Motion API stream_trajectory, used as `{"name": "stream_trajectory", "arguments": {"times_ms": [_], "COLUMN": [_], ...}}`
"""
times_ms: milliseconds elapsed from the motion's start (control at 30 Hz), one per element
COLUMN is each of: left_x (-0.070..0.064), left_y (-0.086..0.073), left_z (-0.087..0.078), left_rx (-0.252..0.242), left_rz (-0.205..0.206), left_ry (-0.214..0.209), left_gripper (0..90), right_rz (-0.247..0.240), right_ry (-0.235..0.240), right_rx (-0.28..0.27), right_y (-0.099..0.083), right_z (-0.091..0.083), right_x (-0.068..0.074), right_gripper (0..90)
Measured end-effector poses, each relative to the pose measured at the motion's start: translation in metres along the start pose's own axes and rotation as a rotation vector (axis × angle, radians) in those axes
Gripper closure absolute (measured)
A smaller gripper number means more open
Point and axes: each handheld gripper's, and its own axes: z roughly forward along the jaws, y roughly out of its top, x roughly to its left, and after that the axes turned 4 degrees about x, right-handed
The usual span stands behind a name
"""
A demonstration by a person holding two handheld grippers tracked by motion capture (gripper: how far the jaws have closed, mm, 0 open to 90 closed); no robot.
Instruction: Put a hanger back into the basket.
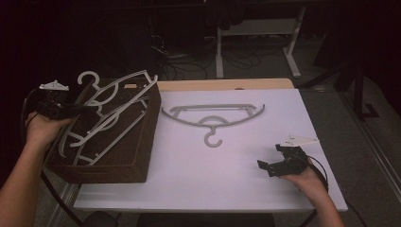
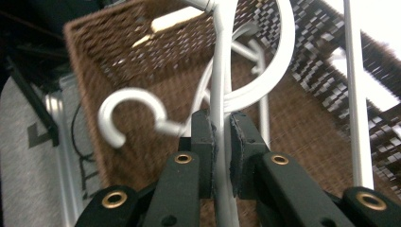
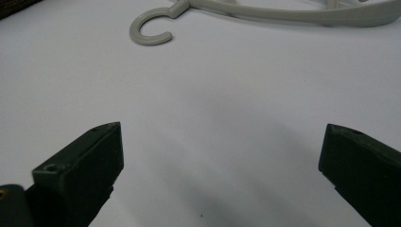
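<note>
White hangers [image 1: 113,101], brown woven basket [image 1: 142,142], grey hanger [image 1: 213,116], white table [image 1: 213,175].

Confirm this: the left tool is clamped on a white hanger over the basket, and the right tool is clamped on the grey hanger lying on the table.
Not quite. The right tool is open, holding nothing, as the right gripper view shows; the grey hanger lies apart from it. The rest stands.

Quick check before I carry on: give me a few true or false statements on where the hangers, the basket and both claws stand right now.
1. The left claw is shut on a white hanger. True.
2. The right claw grips the grey hanger. False: it is open above bare table.
3. The grey hanger lies inside the wicker basket. False: it lies on the table beside it.
4. The basket holds several white hangers. True.
</note>
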Motion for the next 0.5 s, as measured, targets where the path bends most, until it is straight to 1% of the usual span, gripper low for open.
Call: {"name": "stream_trajectory", "arguments": {"times_ms": [100, 233, 267, 300, 400, 433, 500], "left_x": [0.005, 0.008, 0.010, 0.011, 0.012, 0.012, 0.008], "left_y": [-0.008, -0.013, -0.016, -0.017, -0.021, -0.021, -0.022], "left_z": [0.006, 0.011, 0.015, 0.016, 0.022, 0.022, 0.029], "left_rx": [0.021, 0.035, 0.054, 0.060, 0.074, 0.074, 0.099], "left_rz": [-0.004, -0.007, -0.014, -0.020, -0.017, -0.017, -0.009], "left_ry": [0.020, 0.029, 0.062, 0.066, 0.040, 0.040, 0.051], "left_gripper": [81.8, 81.8, 81.8, 81.8, 81.8, 81.8, 81.8], "right_rz": [0.000, 0.000, 0.001, 0.001, 0.002, 0.002, 0.003], "right_ry": [0.001, 0.000, 0.000, 0.000, -0.001, -0.001, -0.001], "right_rx": [0.003, 0.002, 0.003, 0.003, 0.005, 0.005, 0.002], "right_y": [0.000, 0.000, 0.000, 0.000, 0.000, 0.000, 0.000], "right_z": [0.000, 0.000, 0.000, 0.000, 0.000, 0.000, 0.000], "right_x": [0.000, 0.000, 0.000, 0.000, 0.000, 0.000, 0.000], "right_gripper": [0.8, 0.8, 0.8, 0.8, 0.8, 0.8, 0.8]}}
